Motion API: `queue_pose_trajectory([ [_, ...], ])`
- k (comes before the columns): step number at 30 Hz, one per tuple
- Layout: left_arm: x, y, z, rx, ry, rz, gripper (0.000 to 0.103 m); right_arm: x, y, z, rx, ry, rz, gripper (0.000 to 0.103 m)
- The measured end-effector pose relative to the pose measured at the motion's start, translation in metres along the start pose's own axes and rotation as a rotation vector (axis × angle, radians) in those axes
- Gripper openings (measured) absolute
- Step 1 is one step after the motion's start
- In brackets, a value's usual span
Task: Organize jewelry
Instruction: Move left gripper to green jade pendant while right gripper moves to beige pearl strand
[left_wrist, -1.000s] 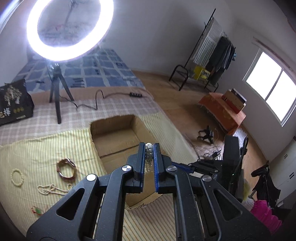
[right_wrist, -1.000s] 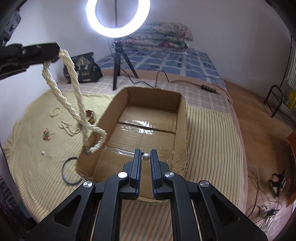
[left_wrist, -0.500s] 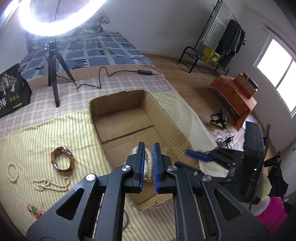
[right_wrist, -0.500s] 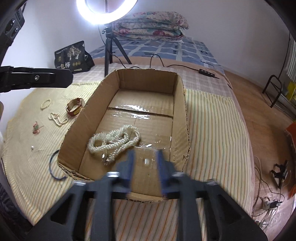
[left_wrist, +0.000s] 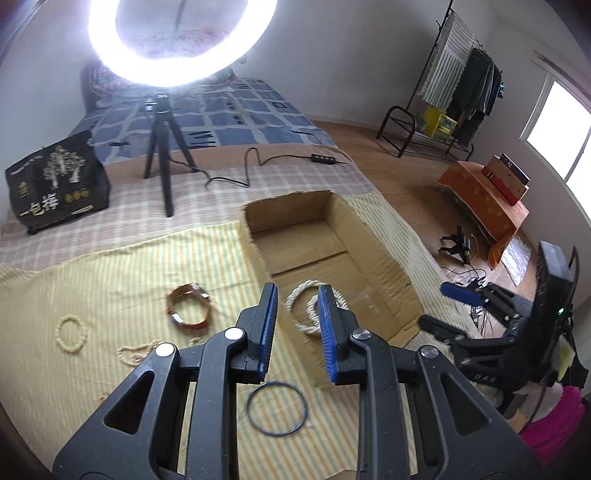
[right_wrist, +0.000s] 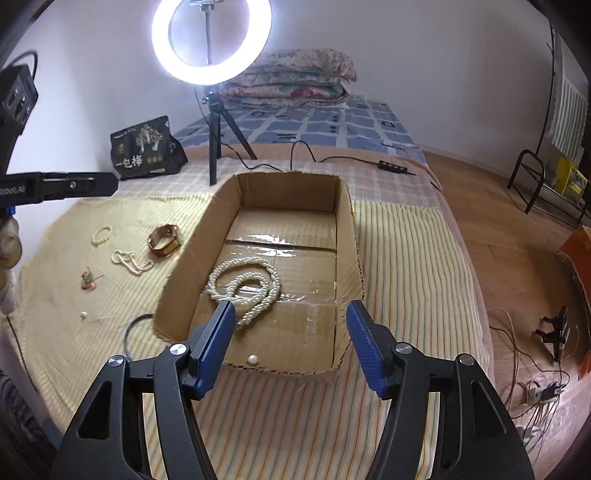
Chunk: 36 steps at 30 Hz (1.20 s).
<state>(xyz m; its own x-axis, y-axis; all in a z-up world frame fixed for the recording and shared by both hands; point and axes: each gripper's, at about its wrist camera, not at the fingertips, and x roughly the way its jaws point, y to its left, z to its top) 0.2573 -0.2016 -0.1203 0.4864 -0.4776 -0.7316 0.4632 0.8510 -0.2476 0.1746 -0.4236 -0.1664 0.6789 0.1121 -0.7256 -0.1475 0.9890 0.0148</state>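
A bedroom: a yellow striped cloth (right_wrist: 399, 251) covers the bed under a ring light (right_wrist: 211, 38). On it sits an open cardboard box (right_wrist: 343, 236) holding a coiled pearl necklace (right_wrist: 243, 284) and a loose pearl (right_wrist: 252, 359). The right gripper (right_wrist: 291, 332) has just opened wide and is empty; the left gripper (left_wrist: 295, 314) has just parted slightly, also empty. A bangle (right_wrist: 165, 241), bead bracelet (right_wrist: 102, 235) and thin hoop (left_wrist: 277, 410) remain outside. They are probably light, and the beads slippery; each is best pinched across its band.
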Motion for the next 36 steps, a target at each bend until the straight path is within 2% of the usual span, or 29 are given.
queue_pose_trajectory([
  [1,-0.005,0.003,-0.002,0.004,-0.004,0.011,0.022,-0.003,0.003,0.000,-0.004,-0.003,-0.004,0.062],
  [3,-0.017,0.013,-0.008,0.009,-0.019,0.043,0.039,-0.010,0.009,0.001,-0.016,-0.009,-0.018,0.065],
  [4,-0.022,0.017,-0.011,0.008,-0.032,0.054,0.050,-0.014,0.014,0.000,-0.024,-0.015,-0.030,0.070],
  [5,-0.030,0.022,-0.014,0.004,-0.052,0.067,0.057,-0.017,0.017,0.000,-0.029,-0.022,-0.040,0.072],
  [8,-0.053,0.042,-0.027,-0.007,-0.106,0.109,0.070,-0.027,0.031,-0.002,-0.050,-0.048,-0.070,0.074],
  [12,-0.078,0.074,-0.048,-0.023,-0.118,0.158,0.071,-0.034,0.050,-0.004,-0.087,-0.059,-0.092,0.074],
  [17,-0.102,0.121,-0.079,-0.112,-0.101,0.222,0.071,-0.036,0.072,-0.005,-0.109,-0.080,-0.131,0.079],
  [25,-0.124,0.177,-0.124,-0.209,-0.075,0.343,0.071,-0.023,0.095,0.002,-0.084,-0.042,-0.026,0.079],
  [30,-0.127,0.199,-0.153,-0.255,-0.038,0.361,0.071,-0.014,0.115,0.007,-0.122,-0.028,0.021,0.079],
  [36,-0.119,0.204,-0.170,-0.258,-0.018,0.383,0.071,0.003,0.140,0.017,-0.162,-0.012,0.068,0.079],
])
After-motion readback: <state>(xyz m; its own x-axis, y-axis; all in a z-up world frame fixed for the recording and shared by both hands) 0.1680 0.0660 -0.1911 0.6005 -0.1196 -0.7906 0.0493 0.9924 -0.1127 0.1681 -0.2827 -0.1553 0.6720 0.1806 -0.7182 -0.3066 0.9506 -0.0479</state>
